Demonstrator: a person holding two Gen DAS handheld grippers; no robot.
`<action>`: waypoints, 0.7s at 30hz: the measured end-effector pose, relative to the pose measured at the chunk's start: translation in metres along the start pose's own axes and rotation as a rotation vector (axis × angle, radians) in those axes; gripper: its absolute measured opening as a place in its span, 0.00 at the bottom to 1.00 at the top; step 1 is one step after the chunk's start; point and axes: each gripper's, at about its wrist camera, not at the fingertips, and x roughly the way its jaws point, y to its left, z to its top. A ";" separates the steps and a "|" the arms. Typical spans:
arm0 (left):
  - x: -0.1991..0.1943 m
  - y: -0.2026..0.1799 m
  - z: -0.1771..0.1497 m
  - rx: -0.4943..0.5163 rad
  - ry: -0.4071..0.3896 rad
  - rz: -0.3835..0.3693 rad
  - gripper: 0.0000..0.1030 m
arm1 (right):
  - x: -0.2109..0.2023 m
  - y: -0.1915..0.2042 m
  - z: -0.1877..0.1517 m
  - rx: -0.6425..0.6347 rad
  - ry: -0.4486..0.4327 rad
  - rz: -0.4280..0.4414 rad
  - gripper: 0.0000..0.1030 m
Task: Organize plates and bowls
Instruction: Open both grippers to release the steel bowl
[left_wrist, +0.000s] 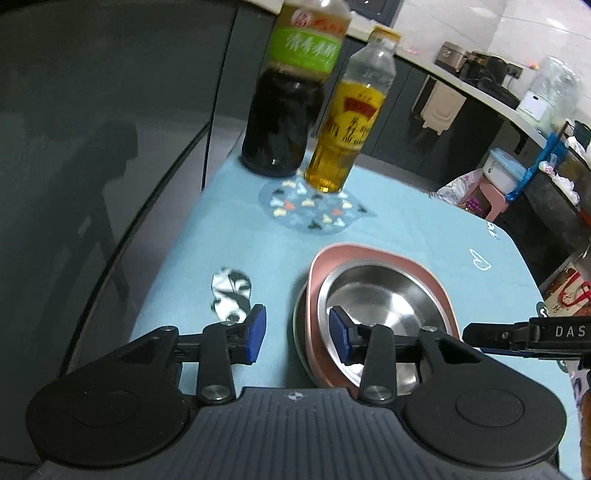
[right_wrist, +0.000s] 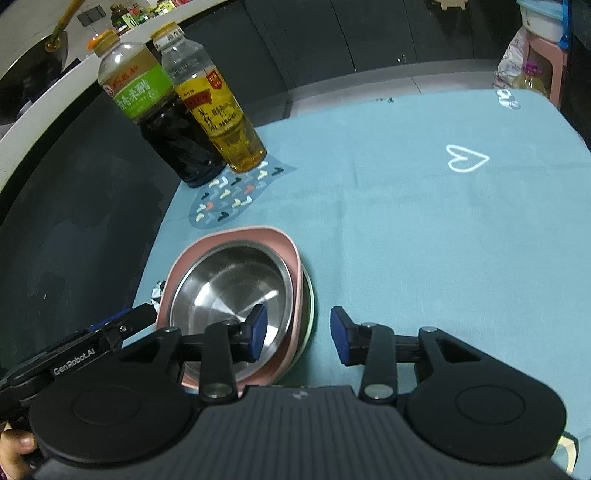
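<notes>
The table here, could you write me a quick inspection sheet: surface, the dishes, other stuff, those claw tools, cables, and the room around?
Surface: table under a light blue cloth with a white heart outline and a patterned patch.
Job's things: steel bowl nested in a pink dish, which sits on another steel piece showing only at its edge.
Clutter: dark sauce bottle and yellow oil bottle upright side by side at the far left; a black-and-white scrap left of the stack.
Grippers: left gripper and right gripper both open, straddling opposite rims of the stack, nothing clamped.
Cables: nothing seen.
Surroundings: dark cabinets, white counter with appliances, pink stool.
</notes>
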 end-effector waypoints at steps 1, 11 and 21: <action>0.001 0.001 -0.001 -0.010 0.010 -0.007 0.34 | 0.001 0.000 -0.001 0.000 0.008 0.003 0.34; 0.011 -0.004 -0.006 -0.014 0.048 -0.029 0.34 | 0.015 -0.008 -0.002 0.069 0.071 0.070 0.36; 0.024 -0.004 -0.008 -0.038 0.094 -0.048 0.34 | 0.029 -0.011 0.000 0.083 0.097 0.078 0.36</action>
